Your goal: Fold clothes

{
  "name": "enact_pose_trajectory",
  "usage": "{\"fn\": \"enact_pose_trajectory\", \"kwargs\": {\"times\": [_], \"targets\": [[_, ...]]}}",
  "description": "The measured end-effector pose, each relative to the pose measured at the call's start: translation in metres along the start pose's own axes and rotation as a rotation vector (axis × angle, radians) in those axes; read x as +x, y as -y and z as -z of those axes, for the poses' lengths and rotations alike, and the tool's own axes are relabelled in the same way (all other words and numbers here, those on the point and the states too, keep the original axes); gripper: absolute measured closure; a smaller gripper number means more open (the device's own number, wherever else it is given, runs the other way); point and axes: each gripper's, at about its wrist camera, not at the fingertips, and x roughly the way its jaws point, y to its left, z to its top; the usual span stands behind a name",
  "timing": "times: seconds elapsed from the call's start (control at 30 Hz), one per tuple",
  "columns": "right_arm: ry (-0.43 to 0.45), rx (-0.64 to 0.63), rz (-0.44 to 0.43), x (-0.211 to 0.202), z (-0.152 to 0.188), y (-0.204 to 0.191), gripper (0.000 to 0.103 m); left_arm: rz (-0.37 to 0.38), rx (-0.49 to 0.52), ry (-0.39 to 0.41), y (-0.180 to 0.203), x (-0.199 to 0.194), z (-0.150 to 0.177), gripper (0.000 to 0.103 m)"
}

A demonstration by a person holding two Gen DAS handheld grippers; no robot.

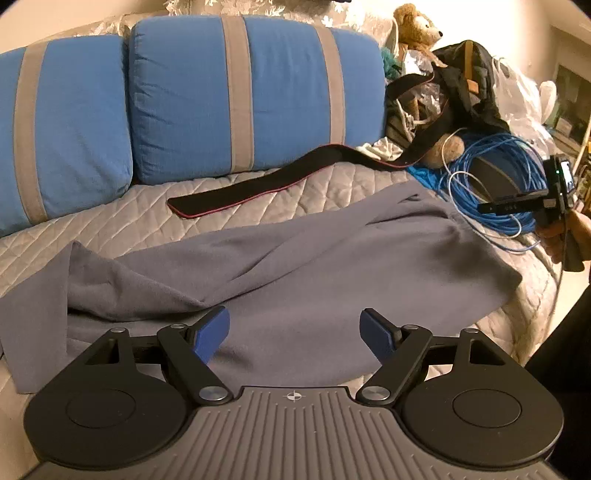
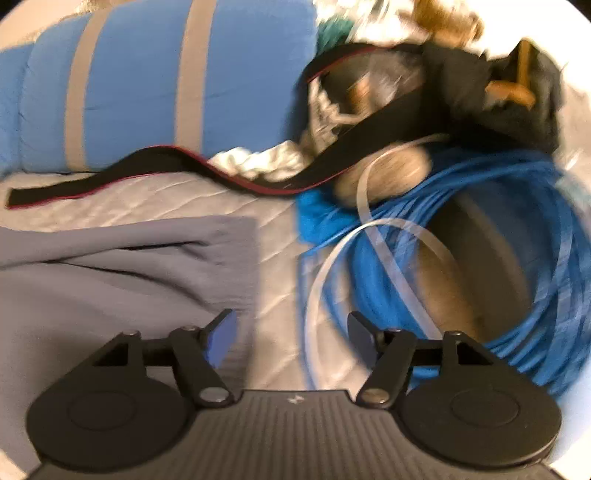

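Note:
A grey garment [image 1: 295,266] lies spread and rumpled on the quilted sofa seat [image 1: 122,218]. My left gripper [image 1: 294,334] hovers over its near edge, open, with nothing between the blue pads. In the blurred right wrist view my right gripper [image 2: 291,338] is open too, above the quilt just right of the garment's right edge [image 2: 147,266]; its pads hold nothing. The right gripper also shows from the side [image 1: 517,206] at the far right of the left wrist view, held by a hand [image 1: 554,236].
Blue cushions with grey stripes [image 1: 236,96] line the back. A black strap with red edging [image 1: 258,184] lies on the seat. A coil of blue cable [image 2: 480,258], a clear tube [image 2: 369,229], a teddy bear [image 1: 417,26] and dark bags [image 1: 469,81] crowd the right.

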Motion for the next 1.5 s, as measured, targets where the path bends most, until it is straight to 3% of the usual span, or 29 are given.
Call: {"fn": "enact_pose_trajectory", "kwargs": {"times": [0.1,0.2,0.3,0.6,0.73,0.87,1.0,1.17,1.33,1.5], "targets": [[0.026,-0.014,0.048,-0.005,0.001,0.006,0.022,-0.001,0.002,0.022,0.0,-0.005,-0.001,0.026],[0.053,-0.009,0.035,-0.014,0.003,0.016,0.022,0.001,-0.005,0.039,-0.001,-0.009,-0.001,0.026],[0.09,-0.113,0.002,-0.031,0.014,0.017,0.022,-0.003,-0.006,0.055,-0.004,-0.013,0.0,0.026],[0.126,-0.677,-0.034,-0.083,0.094,-0.03,0.022,-0.021,-0.003,0.075,-0.009,-0.022,0.005,0.026],[0.159,-1.054,0.021,-0.092,0.146,-0.059,0.022,-0.026,-0.005,0.068,-0.01,-0.019,0.007,0.026],[0.217,-1.297,0.062,-0.087,0.181,-0.078,0.022,-0.032,0.0,0.061,-0.01,-0.017,0.009,0.026],[0.265,-1.352,0.105,-0.078,0.193,-0.091,0.023,-0.034,-0.002,0.063,-0.012,-0.019,0.011,0.026],[0.304,-1.315,0.08,-0.081,0.191,-0.098,0.023,-0.033,-0.001,0.065,-0.012,-0.022,0.013,0.026],[0.356,-1.445,0.197,-0.068,0.206,-0.107,0.024,-0.029,0.01,0.051,-0.011,-0.019,0.014,0.026],[0.33,-1.412,0.239,-0.057,0.2,-0.104,0.026,-0.033,0.032,0.055,-0.008,-0.02,0.016,0.026]]}}
